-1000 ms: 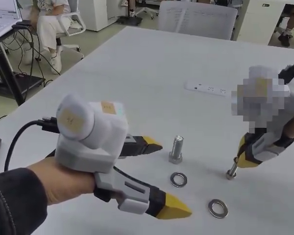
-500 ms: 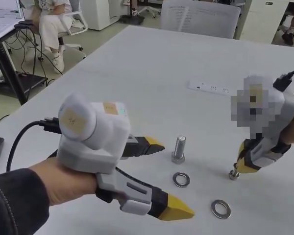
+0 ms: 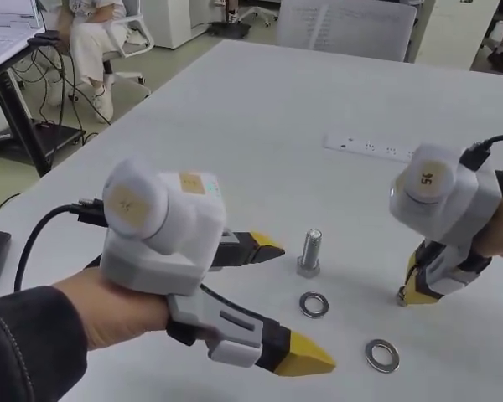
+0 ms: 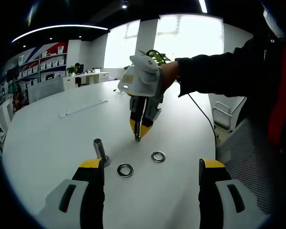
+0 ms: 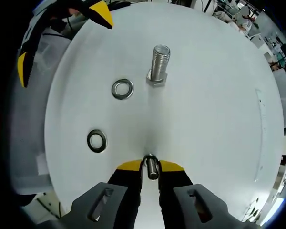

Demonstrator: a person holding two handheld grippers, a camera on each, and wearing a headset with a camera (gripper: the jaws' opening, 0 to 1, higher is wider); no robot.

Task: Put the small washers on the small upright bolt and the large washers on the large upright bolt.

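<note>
The right hand-held gripper (image 5: 151, 164) has its jaws closed tight on the small bolt (image 5: 152, 170), whose lower end is on the white tabletop (image 5: 219, 119); the left hand-held gripper (image 3: 293, 303) is spread wide and has nothing between its jaws. The large bolt (image 5: 158, 64) stands upright on its head, apart from the small bolt; two washers lie flat on the tabletop; one washer (image 5: 122, 88) is just beside the large bolt; the other washer (image 5: 97, 140) lies further from it, nearer the right hand-held gripper.
</note>
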